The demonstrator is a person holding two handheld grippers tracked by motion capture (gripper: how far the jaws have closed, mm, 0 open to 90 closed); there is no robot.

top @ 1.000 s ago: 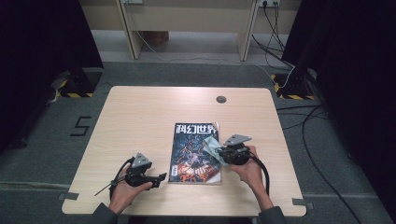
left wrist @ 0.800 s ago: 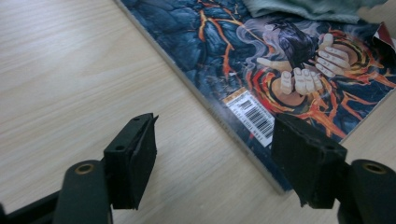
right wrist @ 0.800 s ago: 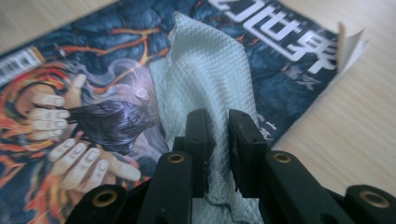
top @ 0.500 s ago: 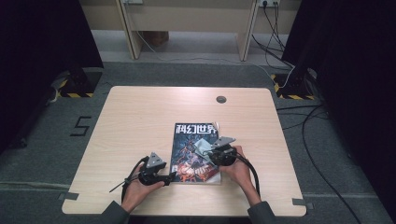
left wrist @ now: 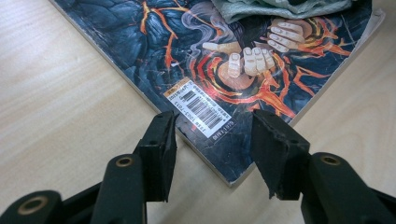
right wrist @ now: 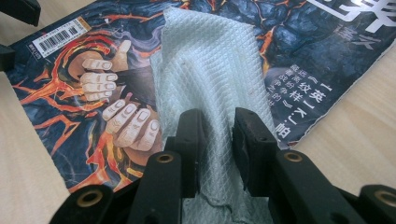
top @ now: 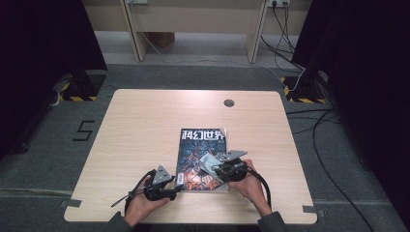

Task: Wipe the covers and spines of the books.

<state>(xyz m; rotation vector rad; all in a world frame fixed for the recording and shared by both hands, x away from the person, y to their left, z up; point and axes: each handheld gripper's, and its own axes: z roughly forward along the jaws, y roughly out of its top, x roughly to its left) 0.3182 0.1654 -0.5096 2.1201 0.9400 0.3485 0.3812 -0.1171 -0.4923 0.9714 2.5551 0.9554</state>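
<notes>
**Both hands closing in on the magazine: cloth held, corner being bracketed**

As both hands have drawn in toward the lower middle of the high view since a second ago, we now find them flanking the magazine (top: 202, 159), which lies flat on the worktop (top: 145, 125) with its cover up and its title toward the far edge.

Left gripper (top: 170, 186): it has come across from the lower left to the magazine's near left corner. Its jaws have just been closing and now stand about half open. In the left gripper view the barcode corner (left wrist: 201, 109) sits between the two pads, but neither pad presses on it; the magazine is not gripped.

Right gripper (top: 218, 169): it has moved inward and slightly down over the cover. Its jaws stand narrow and pinch a pale green waffle-weave cloth (right wrist: 210, 70), which drapes forward from them onto the printed hands and lava art. The jaws have eased apart a little, yet in the right gripper view the fabric is bunched between the pads, so we read it as held.

Reading: we judge the work in hand to be wiping the cover, with the left gripper coming in to steady the corner. The cloth is on the cover. If the left jaws close further on the corner, the magazine should stay put; if not, it may slide on the smooth wood under the cloth.
</notes>
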